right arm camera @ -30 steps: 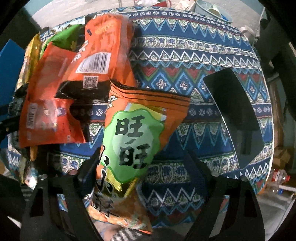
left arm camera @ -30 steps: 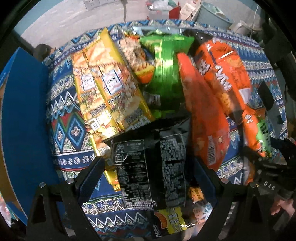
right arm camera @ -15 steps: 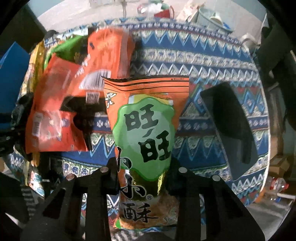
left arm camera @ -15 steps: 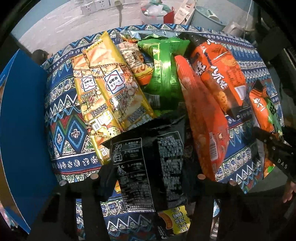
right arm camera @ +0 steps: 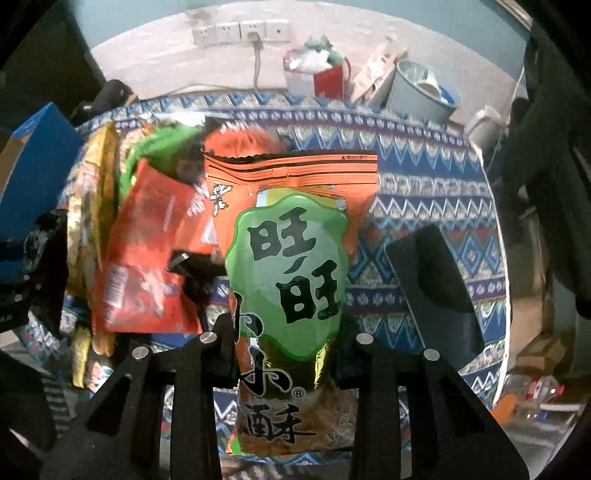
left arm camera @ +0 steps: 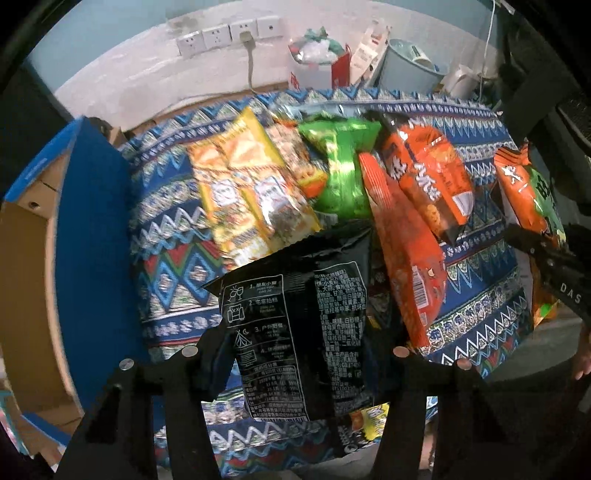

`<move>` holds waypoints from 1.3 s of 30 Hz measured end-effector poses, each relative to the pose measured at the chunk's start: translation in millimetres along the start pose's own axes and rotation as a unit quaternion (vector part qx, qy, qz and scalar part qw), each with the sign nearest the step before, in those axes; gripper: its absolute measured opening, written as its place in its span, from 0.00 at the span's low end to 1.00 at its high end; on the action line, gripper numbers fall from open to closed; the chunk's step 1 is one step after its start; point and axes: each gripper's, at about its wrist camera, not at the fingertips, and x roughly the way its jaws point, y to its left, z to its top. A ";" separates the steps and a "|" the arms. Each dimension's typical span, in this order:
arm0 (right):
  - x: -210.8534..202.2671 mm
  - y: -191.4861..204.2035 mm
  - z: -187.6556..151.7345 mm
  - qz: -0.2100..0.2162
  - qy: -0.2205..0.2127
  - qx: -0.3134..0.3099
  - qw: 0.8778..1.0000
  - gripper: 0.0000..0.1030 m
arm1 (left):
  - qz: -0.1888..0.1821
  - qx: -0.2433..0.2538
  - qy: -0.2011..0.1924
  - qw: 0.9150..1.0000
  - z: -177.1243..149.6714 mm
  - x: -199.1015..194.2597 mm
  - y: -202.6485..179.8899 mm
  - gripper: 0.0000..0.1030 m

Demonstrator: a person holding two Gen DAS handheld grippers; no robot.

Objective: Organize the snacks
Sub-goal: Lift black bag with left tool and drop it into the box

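Note:
My left gripper (left arm camera: 295,350) is shut on a black snack bag (left arm camera: 299,317) and holds it lifted above the patterned table (left arm camera: 170,266). My right gripper (right arm camera: 286,339) is shut on an orange bag with a green label (right arm camera: 291,266), held upright above the table; this bag also shows at the right edge of the left wrist view (left arm camera: 528,192). On the table lie yellow bags (left arm camera: 251,192), a green bag (left arm camera: 343,173) and orange bags (left arm camera: 424,206).
An open blue cardboard box (left arm camera: 85,236) stands left of the table. A black flat object (right arm camera: 436,288) lies on the table's right side. Wall sockets (left arm camera: 229,31), a grey bucket (right arm camera: 421,92) and a red bag (right arm camera: 328,81) are behind the table.
Both grippers closed on their bags and lifted them; the views pulled up and back, so the wall behind the table now shows.

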 end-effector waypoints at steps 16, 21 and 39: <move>-32.1 46.0 45.4 0.019 -0.064 -0.041 0.997 0.32 | 0.053 0.006 -0.090 0.994 -1.5 -53.6 26.2 0.56; -42.3 71.3 59.9 0.032 -0.076 -0.057 0.995 0.32 | 0.070 0.001 -0.115 0.991 -0.9 -69.1 42.7 0.56; -53.2 161.1 98.8 0.082 -0.092 -0.110 0.986 0.32 | 0.095 -0.041 -0.153 0.983 -11.3 -101.5 110.7 0.56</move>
